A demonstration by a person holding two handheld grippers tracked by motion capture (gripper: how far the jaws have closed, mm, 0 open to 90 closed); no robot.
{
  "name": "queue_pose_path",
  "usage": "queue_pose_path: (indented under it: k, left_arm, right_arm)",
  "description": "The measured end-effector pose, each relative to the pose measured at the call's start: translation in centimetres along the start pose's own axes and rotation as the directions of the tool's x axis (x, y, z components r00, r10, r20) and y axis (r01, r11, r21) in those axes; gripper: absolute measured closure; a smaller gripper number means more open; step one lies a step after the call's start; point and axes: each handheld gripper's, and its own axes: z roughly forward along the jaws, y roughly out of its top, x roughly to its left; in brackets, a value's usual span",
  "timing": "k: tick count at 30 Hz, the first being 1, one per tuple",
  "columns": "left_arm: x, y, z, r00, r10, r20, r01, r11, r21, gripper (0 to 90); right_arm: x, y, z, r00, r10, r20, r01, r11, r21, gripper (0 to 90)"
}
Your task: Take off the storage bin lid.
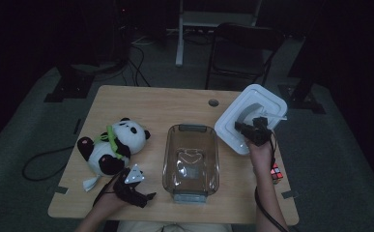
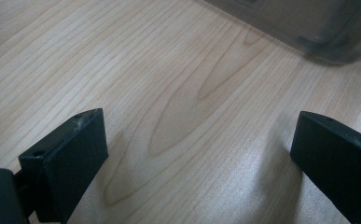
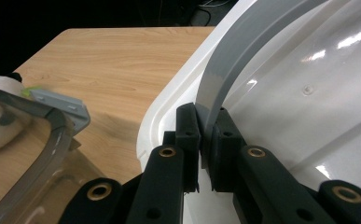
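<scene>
My right gripper (image 3: 205, 135) is clamped on the white lid (image 1: 252, 116): in the right gripper view my two black pads pinch the lid's grey inner band (image 3: 243, 51) between them, the white rim curving off just to the left of my fingertips and the glossy underside spreading to their right. The high view shows what that close look cannot: the lid is tilted up on its edge at the right end of the wooden table (image 1: 151, 104), beside the clear glass dish (image 1: 191, 162), apart from it as far as I can tell in the dim light. A plush panda (image 1: 112, 145) lies beyond my left gripper (image 1: 138, 195). In the left gripper view my jaws stand wide apart over bare wood, nothing between them, with a corner of the dish ahead of my right-hand fingertip.
</scene>
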Motion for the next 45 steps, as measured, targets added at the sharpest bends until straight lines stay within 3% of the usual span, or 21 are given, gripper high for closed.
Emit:
queue_pose_path:
  k: [8,21,29,34,40,45]
  left_arm:
    - [0.0,0.0,0.0,1.0,-0.001,0.0,0.001,1.0,-0.002,4.4]
    - [0.0,0.0,0.0,1.0,-0.001,0.0,0.001,1.0,-0.002,4.5]
    - [0.0,0.0,0.0,1.0,-0.003,0.002,0.003,1.0,-0.002,4.4]
    - [0.0,0.0,0.0,1.0,-0.002,0.001,0.002,1.0,-0.001,4.4]
    - [0.0,0.0,0.0,1.0,-0.003,0.0,0.003,1.0,-0.002,4.4]
    - [0.0,0.0,0.0,1.0,0.0,0.0,0.0,1.0,0.0,4.5]
  right_arm:
    - [0.0,-1.0,2.4,0.998,0.043,-0.047,-0.043,0.999,0.013,84.3]
    - [-0.6,-2.8,5.7,0.9954,0.078,-0.055,-0.073,0.993,0.093,84.2]
    - [-1.5,-3.5,6.9,0.9863,0.13,-0.102,-0.118,0.987,0.109,82.3]
    - [-1.7,-4.1,8.0,0.9849,0.14,-0.102,-0.123,0.98,0.158,77.4]
    - [-2.5,-4.9,8.8,0.9799,0.162,-0.117,-0.142,0.977,0.158,77.8]
    - [-2.8,-4.6,9.0,0.9814,0.156,-0.111,-0.137,0.977,0.163,75.9]
